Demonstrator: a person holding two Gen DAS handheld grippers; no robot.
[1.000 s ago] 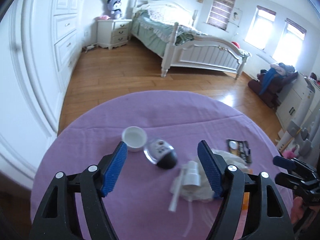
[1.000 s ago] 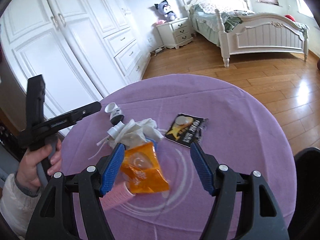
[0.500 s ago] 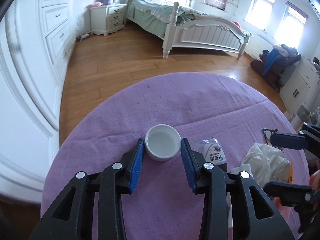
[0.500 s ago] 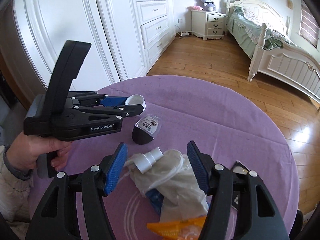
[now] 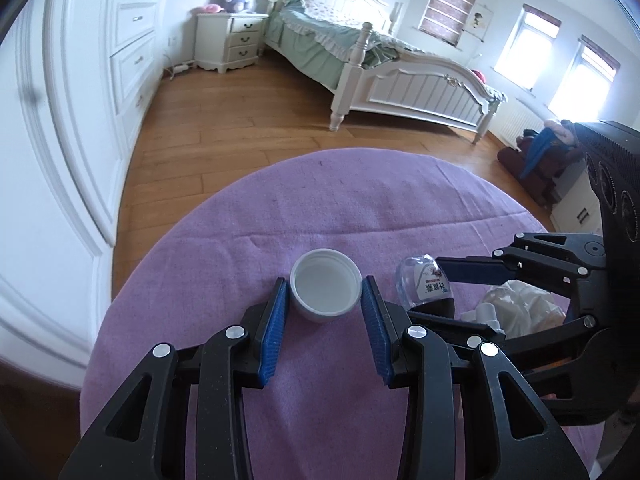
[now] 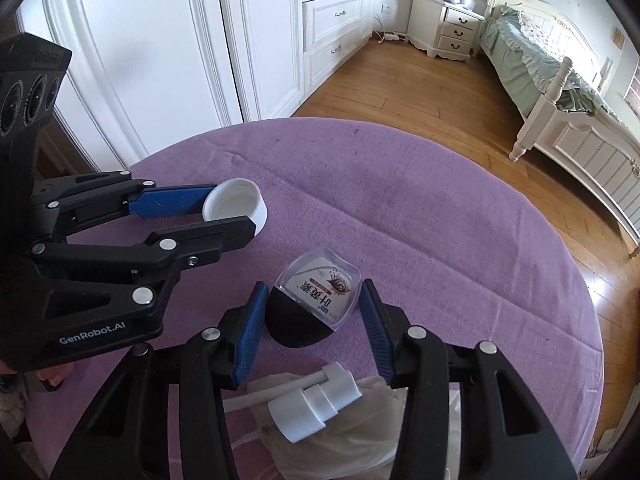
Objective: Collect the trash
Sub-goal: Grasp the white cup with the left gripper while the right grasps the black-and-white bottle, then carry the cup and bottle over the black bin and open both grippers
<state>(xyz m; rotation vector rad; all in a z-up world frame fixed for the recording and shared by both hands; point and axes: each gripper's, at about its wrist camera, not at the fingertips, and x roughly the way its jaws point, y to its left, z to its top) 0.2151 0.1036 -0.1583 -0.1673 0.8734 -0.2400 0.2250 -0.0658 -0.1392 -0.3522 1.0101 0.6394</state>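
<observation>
While both tools sit low over the purple table (image 5: 360,208), the findings read as follows.

Left gripper change: your left gripper (image 5: 325,312) was wide over the pile a second ago; it now brackets the white cap (image 5: 325,291), its fingers narrow and the pads at the cap's sides. Contact looks made, and the width has held for the last half second.

Right gripper change: your right gripper (image 6: 310,314) left the orange wrapper and now straddles the small clear-and-black container (image 6: 316,300). Its jaws are closing, the container between them, the left pad touching and the right pad just short.

Meaning for the task: two pieces of trash appear ready to lift at once, the cap by the left, the container by the right once the squeeze finishes.

Location of items: cap and container lie side by side on the cloth, near but apart.

Hidden or unclear: no bin shows in either view. The crumpled plastic bag (image 6: 344,436) and white pump nozzle (image 6: 316,404) are partly covered by the right tool. You cannot confirm the orange wrapper's position now. Container label is legible only in part.
</observation>
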